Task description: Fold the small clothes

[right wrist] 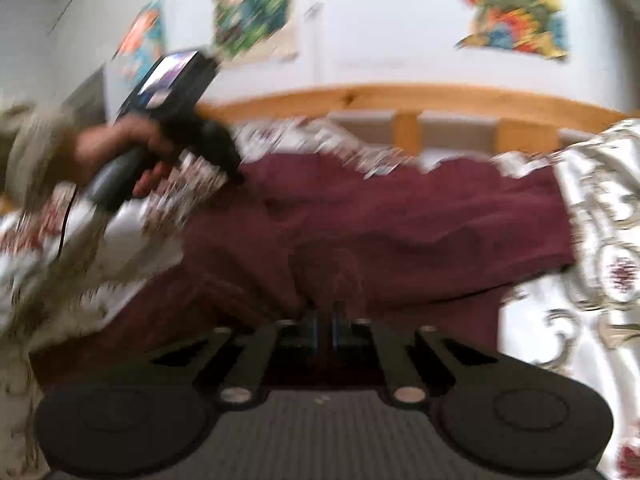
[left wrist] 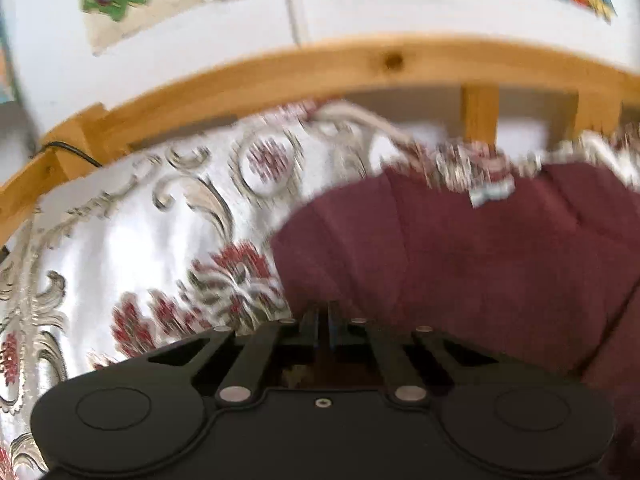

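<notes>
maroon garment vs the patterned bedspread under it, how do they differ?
The maroon garment is one plain dark colour; the bedspread is pale with red flowers and grey scrolls. The garment looks matte, the bedspread glossy. The garment is small and lies on top; the bedspread runs past it on every visible side. Both are soft cloth, rumpled, on the wooden-framed bed.

No text, label, brand or number can be read anywhere; the colourful posters (right wrist: 516, 12) on the wall above the wooden bed rail (right wrist: 440, 100) are too blurred.
</notes>
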{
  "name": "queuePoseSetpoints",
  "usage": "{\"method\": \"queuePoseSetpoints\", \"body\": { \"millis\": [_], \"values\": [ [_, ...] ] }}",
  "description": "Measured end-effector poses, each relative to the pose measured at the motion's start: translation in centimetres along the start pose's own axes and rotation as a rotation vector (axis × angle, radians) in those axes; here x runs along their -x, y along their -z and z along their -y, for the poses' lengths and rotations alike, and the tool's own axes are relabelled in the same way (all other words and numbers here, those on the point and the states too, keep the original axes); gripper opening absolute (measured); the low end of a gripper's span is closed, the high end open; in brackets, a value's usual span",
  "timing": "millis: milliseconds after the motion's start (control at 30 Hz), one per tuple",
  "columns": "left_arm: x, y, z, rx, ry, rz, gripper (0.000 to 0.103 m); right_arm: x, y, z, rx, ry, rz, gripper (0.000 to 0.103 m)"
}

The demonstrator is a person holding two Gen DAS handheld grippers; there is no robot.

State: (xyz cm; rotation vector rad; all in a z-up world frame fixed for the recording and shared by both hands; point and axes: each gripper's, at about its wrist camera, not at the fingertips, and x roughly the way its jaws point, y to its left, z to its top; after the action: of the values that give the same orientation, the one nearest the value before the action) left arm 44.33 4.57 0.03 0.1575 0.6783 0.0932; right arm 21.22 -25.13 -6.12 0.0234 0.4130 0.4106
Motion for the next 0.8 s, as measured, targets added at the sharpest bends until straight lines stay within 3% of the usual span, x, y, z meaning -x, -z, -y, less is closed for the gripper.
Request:
{"method": "queuePoseSetpoints", "body": {
  "millis": [100, 200, 333, 467, 533, 600, 700, 800],
  "values": [
    [0.8, -1.1, -0.9, 0.025, -0.022, 0.055, 0.003, 2.3, -0.6, 0.8, -0.014, 0.060, 0.138, 0.007],
    [0.4, -1.7, -1.2, 0.016, -0.020, 0.059, 0.004, 2.9, -0.6, 0.8, 0.018, 0.106, 0.182, 0.007],
    [-0.6, -0.9, -0.6, -0.027, -0.004, 0.029, 0.007, 1.7, 0.8, 0.5, 0.014, 0.099, 0.064, 0.007],
    [-0.3, 0.2, -1.2, -0.025, 0.043, 0.011, 0.027, 0.7, 2.2, 0.6, -0.042, 0.074, -0.075, 0.011],
    [0.3, 0.8, -1.9, -0.032, 0.066, 0.017, 0.044, 1.0, 2.3, 1.4, -0.078, 0.057, -0.078, 0.025],
    [1.0, 1.6, -2.8, -0.032, 0.091, 0.023, 0.059, 1.3, 2.3, 1.9, -0.106, 0.045, -0.067, 0.058],
    [1.7, 2.8, -3.7, -0.039, 0.163, 0.006, 0.068, 1.9, 2.3, 2.7, -0.143, 0.048, -0.024, 0.069],
    [1.3, 4.2, -3.7, -0.072, 0.203, -0.045, 0.069, 2.4, 2.1, 3.5, -0.136, 0.079, 0.048, 0.077]
  ]
}}
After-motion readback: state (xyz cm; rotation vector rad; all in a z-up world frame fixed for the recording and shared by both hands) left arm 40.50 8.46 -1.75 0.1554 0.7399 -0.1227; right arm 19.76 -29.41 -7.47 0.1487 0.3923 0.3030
